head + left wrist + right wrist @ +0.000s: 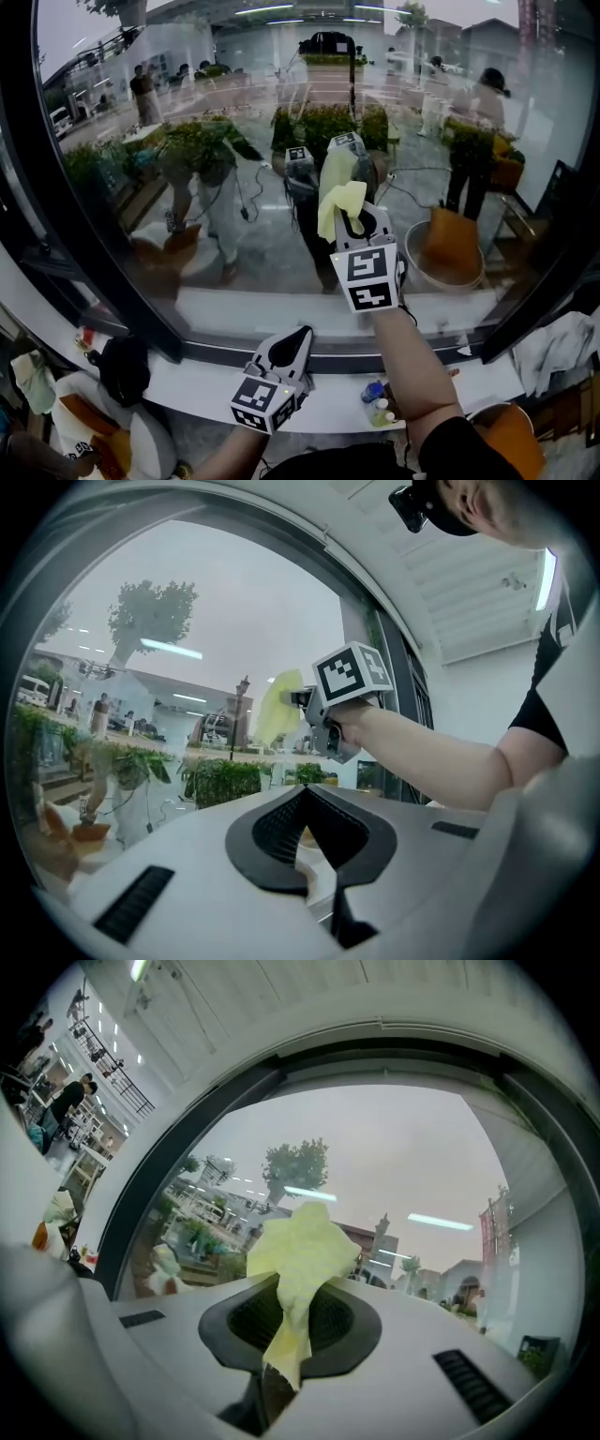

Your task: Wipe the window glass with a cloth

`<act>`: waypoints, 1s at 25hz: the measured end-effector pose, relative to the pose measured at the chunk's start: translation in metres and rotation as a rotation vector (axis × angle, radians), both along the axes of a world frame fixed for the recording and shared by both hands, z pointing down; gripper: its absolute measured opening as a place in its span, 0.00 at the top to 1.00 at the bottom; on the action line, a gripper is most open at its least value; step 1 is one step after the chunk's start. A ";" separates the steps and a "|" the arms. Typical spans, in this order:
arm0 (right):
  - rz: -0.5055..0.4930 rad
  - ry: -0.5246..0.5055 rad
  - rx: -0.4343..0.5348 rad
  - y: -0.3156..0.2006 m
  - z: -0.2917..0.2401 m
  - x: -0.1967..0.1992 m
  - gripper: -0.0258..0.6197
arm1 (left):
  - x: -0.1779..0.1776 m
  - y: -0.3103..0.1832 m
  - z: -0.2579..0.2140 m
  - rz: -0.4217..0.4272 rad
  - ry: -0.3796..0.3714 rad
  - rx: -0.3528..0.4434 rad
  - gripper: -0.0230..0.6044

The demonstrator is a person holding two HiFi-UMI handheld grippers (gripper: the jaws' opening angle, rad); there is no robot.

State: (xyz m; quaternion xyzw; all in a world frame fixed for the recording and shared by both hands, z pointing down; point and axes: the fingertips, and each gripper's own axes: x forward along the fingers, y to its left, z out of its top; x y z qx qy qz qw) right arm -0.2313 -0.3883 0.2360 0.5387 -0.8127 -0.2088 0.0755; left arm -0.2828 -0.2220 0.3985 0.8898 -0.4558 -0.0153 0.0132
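Yellow cloth (300, 1251) crumpled, bunched | pinched in right tool (356, 225) | before window glass (234, 141)

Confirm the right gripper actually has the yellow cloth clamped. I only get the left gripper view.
Observer: Yes. The right gripper view shows the right gripper with its jaws shut on the yellow cloth, which bunches up above them.
Operator: Where is my left gripper?
Observer: In the head view, the left gripper is low by the white ledge, well below the right one.
Operator: Anything on that ledge?
Observer: Small bottles stand on it beside the person's right forearm.
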 end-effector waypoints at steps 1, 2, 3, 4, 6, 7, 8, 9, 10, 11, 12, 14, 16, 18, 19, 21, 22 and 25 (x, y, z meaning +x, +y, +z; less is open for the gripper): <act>0.009 0.002 -0.002 -0.002 -0.001 0.004 0.87 | 0.000 -0.001 -0.001 -0.001 0.007 -0.004 0.95; 0.015 0.003 -0.004 -0.004 -0.002 0.006 0.87 | 0.000 -0.002 -0.001 -0.005 0.018 -0.012 0.95; 0.016 0.003 -0.007 -0.006 -0.002 0.008 0.87 | 0.000 -0.002 0.000 -0.008 0.028 -0.022 0.95; 0.016 0.005 -0.009 -0.007 -0.003 0.008 0.87 | 0.000 -0.002 0.002 -0.009 0.030 -0.027 0.95; 0.020 0.026 -0.009 -0.008 -0.005 0.006 0.87 | 0.002 -0.001 0.005 -0.002 0.016 -0.021 0.95; 0.023 0.040 -0.007 -0.009 -0.006 0.004 0.87 | 0.004 -0.001 0.006 0.001 0.010 -0.019 0.95; 0.027 0.056 -0.003 -0.010 -0.006 0.002 0.87 | 0.005 -0.001 0.007 0.003 0.009 -0.019 0.95; 0.030 0.073 0.002 -0.012 -0.006 0.000 0.87 | 0.007 -0.001 0.007 0.002 0.010 -0.023 0.95; 0.033 0.089 0.007 -0.014 -0.005 -0.001 0.87 | 0.009 -0.001 0.008 -0.001 0.017 -0.031 0.95; 0.034 0.103 0.010 -0.015 -0.003 0.000 0.87 | 0.013 -0.001 0.008 -0.006 0.026 -0.042 0.95; 0.034 0.113 0.012 -0.017 -0.002 0.001 0.87 | 0.016 -0.001 0.008 -0.010 0.033 -0.047 0.95; 0.026 0.121 0.010 -0.018 -0.002 0.006 0.87 | 0.022 -0.003 0.011 -0.010 0.022 -0.037 0.95; 0.017 0.125 0.012 -0.018 -0.003 0.008 0.87 | 0.025 -0.005 0.012 -0.003 0.006 -0.027 0.95; 0.015 0.127 0.015 -0.018 -0.005 0.011 0.87 | 0.027 -0.007 0.010 0.002 -0.001 -0.026 0.95; 0.017 0.124 0.014 -0.018 -0.005 0.012 0.87 | 0.027 -0.008 0.009 0.005 -0.003 -0.027 0.95; 0.025 0.119 0.012 -0.017 -0.004 0.016 0.87 | 0.025 -0.008 0.010 0.011 -0.006 -0.032 0.95; 0.029 0.117 0.012 -0.017 -0.003 0.019 0.87 | 0.026 -0.009 0.011 0.013 -0.004 -0.035 0.95; 0.046 0.110 0.014 -0.019 -0.003 0.044 0.87 | 0.042 -0.014 0.007 0.026 -0.005 -0.032 0.95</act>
